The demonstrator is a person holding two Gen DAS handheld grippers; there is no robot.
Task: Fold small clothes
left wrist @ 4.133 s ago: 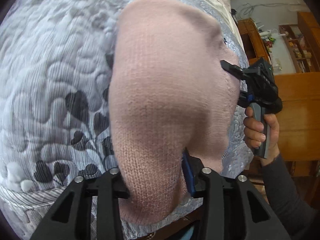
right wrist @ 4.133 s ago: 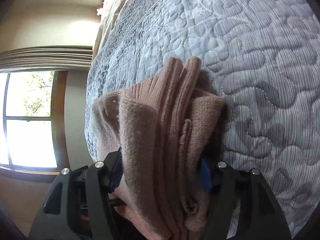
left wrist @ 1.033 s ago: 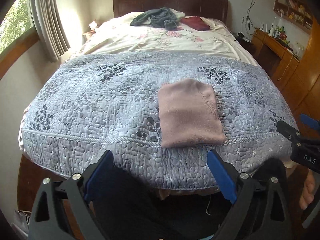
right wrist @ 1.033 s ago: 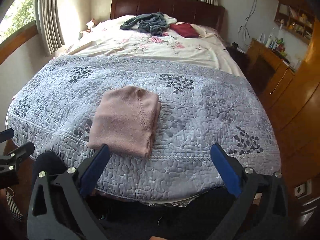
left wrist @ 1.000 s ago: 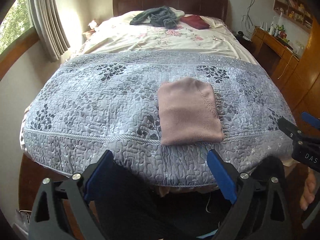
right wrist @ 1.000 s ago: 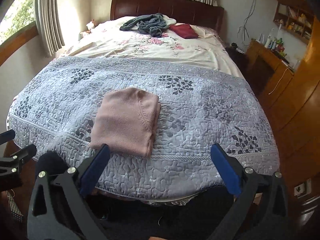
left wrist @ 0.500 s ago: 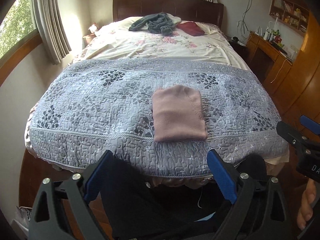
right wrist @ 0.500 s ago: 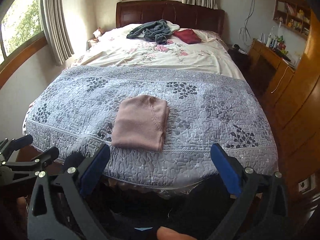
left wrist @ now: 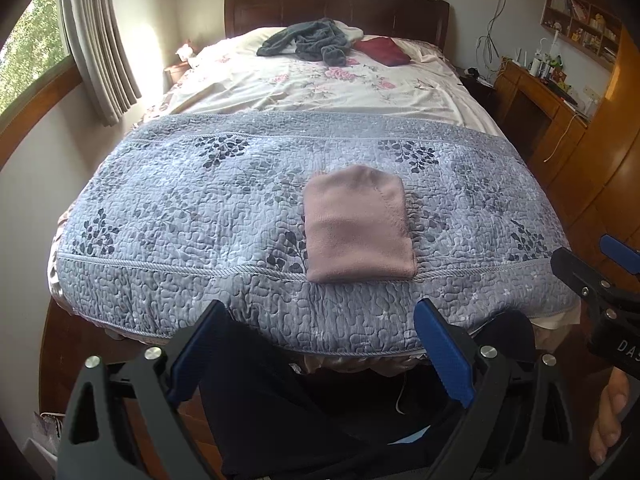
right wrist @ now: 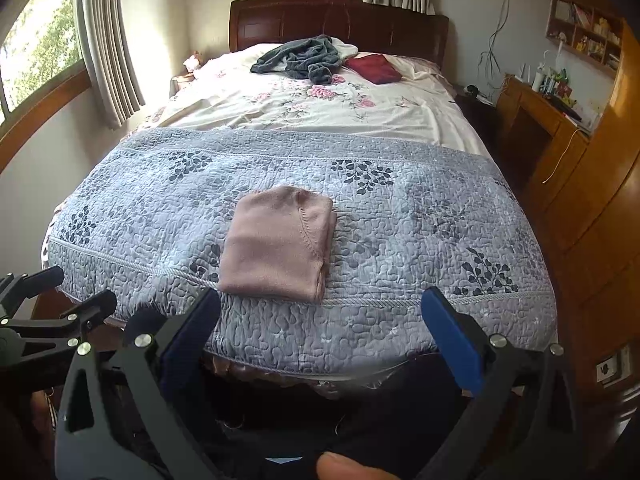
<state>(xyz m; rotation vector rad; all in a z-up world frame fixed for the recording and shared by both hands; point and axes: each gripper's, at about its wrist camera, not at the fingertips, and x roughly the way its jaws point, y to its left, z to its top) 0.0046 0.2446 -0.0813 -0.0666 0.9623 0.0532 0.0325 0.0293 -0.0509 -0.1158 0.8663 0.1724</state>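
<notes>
A pink knitted garment (left wrist: 358, 226) (right wrist: 278, 240) lies folded into a neat rectangle on the grey quilted bedspread (left wrist: 192, 208) (right wrist: 420, 224), close to the foot edge of the bed. My left gripper (left wrist: 320, 340) is open and empty, held back from the bed below its foot edge. My right gripper (right wrist: 320, 324) is also open with nothing between its blue pads. The right gripper (left wrist: 596, 276) shows at the right edge of the left wrist view, and the left gripper (right wrist: 56, 300) at the left edge of the right wrist view.
A dark grey garment (left wrist: 308, 40) (right wrist: 300, 58) and a dark red folded cloth (left wrist: 382, 51) (right wrist: 374, 68) lie near the wooden headboard (right wrist: 340, 20). Wooden desk and cabinets (right wrist: 560, 148) stand at the right, curtains and windows at the left. The person's dark trousers (left wrist: 288, 408) fill the foreground.
Both grippers let go of the pink garment, which now lies folded on the bed. Over the last second both have drawn back and risen, so the bed looks farther away.
</notes>
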